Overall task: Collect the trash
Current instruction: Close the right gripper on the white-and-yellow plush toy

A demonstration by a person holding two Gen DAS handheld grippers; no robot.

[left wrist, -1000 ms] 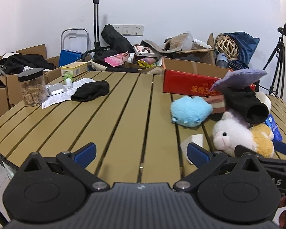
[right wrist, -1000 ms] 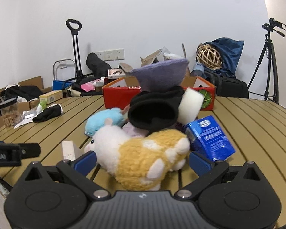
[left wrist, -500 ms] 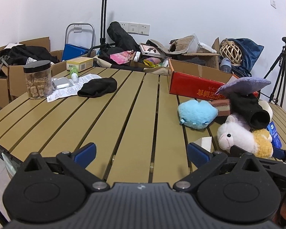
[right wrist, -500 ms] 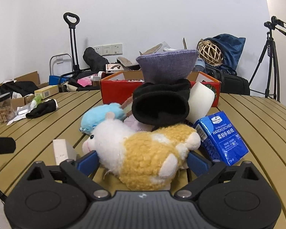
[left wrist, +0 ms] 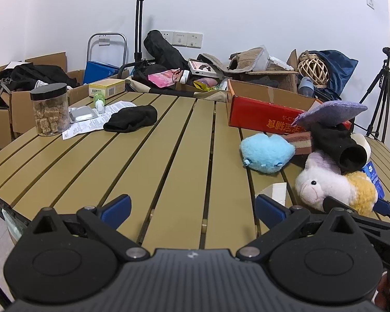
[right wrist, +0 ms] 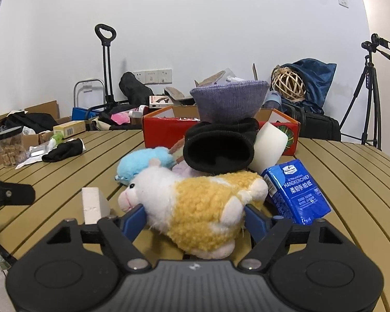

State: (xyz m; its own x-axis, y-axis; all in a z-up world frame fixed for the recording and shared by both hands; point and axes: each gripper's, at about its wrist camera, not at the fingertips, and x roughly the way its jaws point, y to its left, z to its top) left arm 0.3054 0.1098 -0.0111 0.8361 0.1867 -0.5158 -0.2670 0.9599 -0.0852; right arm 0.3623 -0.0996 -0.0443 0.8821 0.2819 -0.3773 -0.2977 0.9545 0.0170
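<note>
- The yellow-and-white plush sheep (right wrist: 195, 208) is lying on its side on the slatted table (left wrist: 156, 156), in the near part of a heap of soft things, and the right gripper (right wrist: 193, 219) is closing on its woolly body, with a blue pad pressing each flank
- The pads are touching the fleece, yet the toy is resting on the slats, so the pinch seems to be forming rather than finished
- Just behind it a black sock (right wrist: 218, 150) is gaping at the lens under a purple knitted piece (right wrist: 228, 101), with a blue plush (right wrist: 143, 163) to one side and a blue handkerchief pack (right wrist: 296, 192) leaning against the other
- A white foam block (right wrist: 92, 204) is standing just beside the right gripper's left finger
- The left gripper (left wrist: 192, 208) is hovering over bare slats with its tongs spread wide, pinching nothing
- By my reading the step in hand is picking the sheep out of the heap; the next move is calling for a firmer squeeze and a straight lift, so the sock is not dragging along
- A red cardboard box (left wrist: 267, 115) is sitting behind the heap, possibly the collecting place, though that is a guess
- The sheep's underside and whatever is lying beneath the sock are staying hidden, and the lens is bending the table edges
</note>
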